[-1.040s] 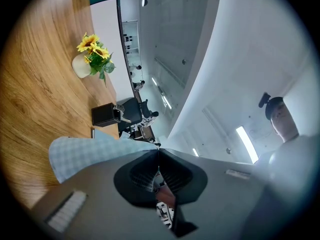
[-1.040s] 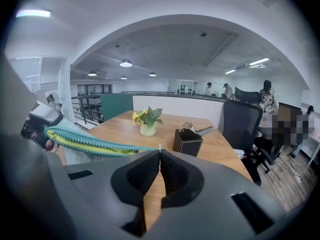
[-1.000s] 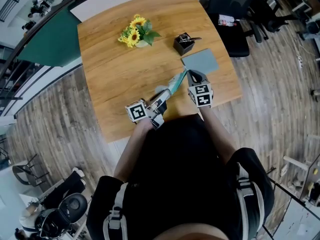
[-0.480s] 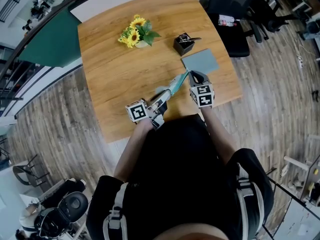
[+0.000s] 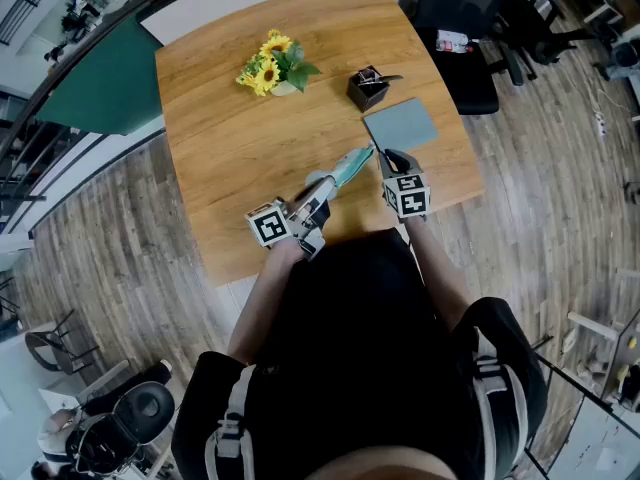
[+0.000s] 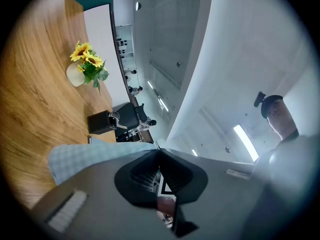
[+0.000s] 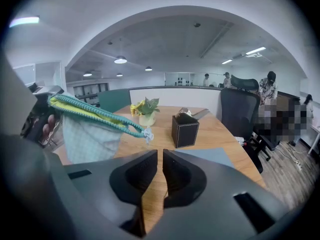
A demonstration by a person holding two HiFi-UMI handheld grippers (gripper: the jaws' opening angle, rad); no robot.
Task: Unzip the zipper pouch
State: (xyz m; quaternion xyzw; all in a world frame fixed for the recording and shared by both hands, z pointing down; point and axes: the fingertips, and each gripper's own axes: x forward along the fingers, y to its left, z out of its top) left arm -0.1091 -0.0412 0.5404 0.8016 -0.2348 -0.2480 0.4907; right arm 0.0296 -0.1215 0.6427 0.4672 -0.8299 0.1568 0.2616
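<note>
The zipper pouch [image 5: 343, 169], pale checked cloth with a teal zipper, is held above the wooden table [image 5: 220, 148]. My left gripper [image 5: 316, 198] is shut on its near end; the left gripper view shows the cloth [image 6: 85, 156] running into the closed jaws [image 6: 159, 151]. In the right gripper view the pouch [image 7: 90, 134] hangs at the left, its zipper pull [image 7: 147, 134] dangling free. My right gripper [image 7: 160, 156] sits just below and right of the pull. Its jaws are opening, a narrow gap with nothing between them. In the head view the right gripper [image 5: 386, 158] is by the pouch's far tip.
A vase of sunflowers [image 5: 270, 66] stands at the table's back. A black box [image 5: 367, 86] and a grey mat [image 5: 400, 123] lie at the right, just beyond the right gripper. A black office chair [image 5: 460, 8] stands past the table's right edge.
The right gripper has drawn slightly back toward the person and its tips now stand off the pouch's end. The left gripper shifted a little to the left with the pouch.
</note>
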